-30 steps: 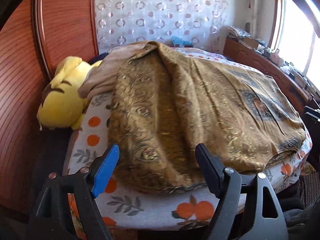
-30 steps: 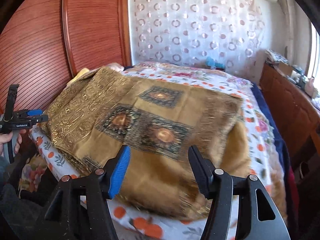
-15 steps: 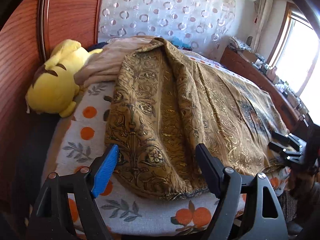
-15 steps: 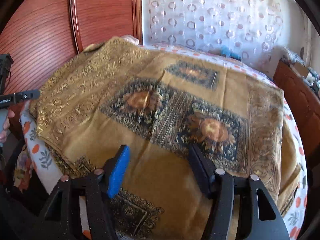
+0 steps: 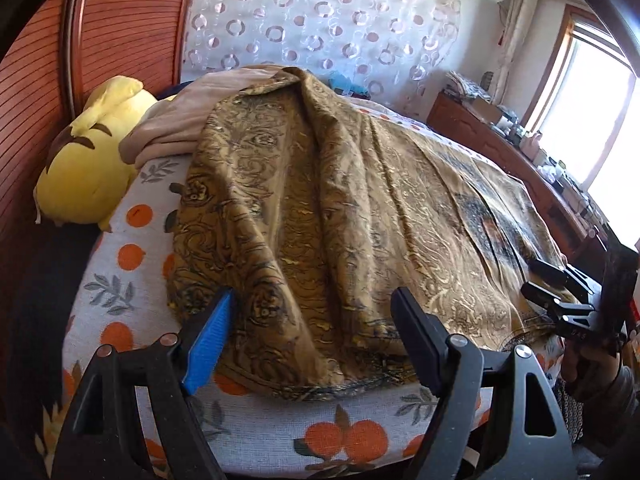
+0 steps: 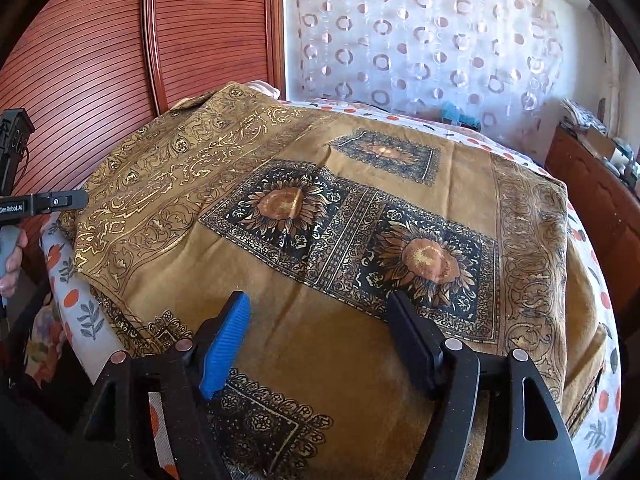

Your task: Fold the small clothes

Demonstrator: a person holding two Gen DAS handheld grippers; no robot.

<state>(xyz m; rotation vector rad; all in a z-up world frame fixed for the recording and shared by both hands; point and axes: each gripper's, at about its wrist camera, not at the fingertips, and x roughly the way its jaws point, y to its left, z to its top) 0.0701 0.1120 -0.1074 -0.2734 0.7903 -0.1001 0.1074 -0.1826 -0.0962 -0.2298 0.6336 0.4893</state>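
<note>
Now both grippers, left [image 5: 310,338] and right [image 6: 318,338], have closed in wide-open over the gold garment [image 6: 320,216] at the bed's [image 5: 260,428] near edge; grasp imminent.

"GenRobot.AI" lettering, partly cut off, on the left tool [image 6: 44,204]

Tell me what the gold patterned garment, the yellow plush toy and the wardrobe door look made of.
Gold patterned garment: thin woven fabric, possibly cotton or a silky blend; it creases softly, and its gold print glints. Yellow plush toy: soft fuzzy plush, apparently stuffed, matte surface. Wardrobe door: reddish wood or wood-look laminate, ribbed with horizontal grooves, with a slight sheen.
</note>
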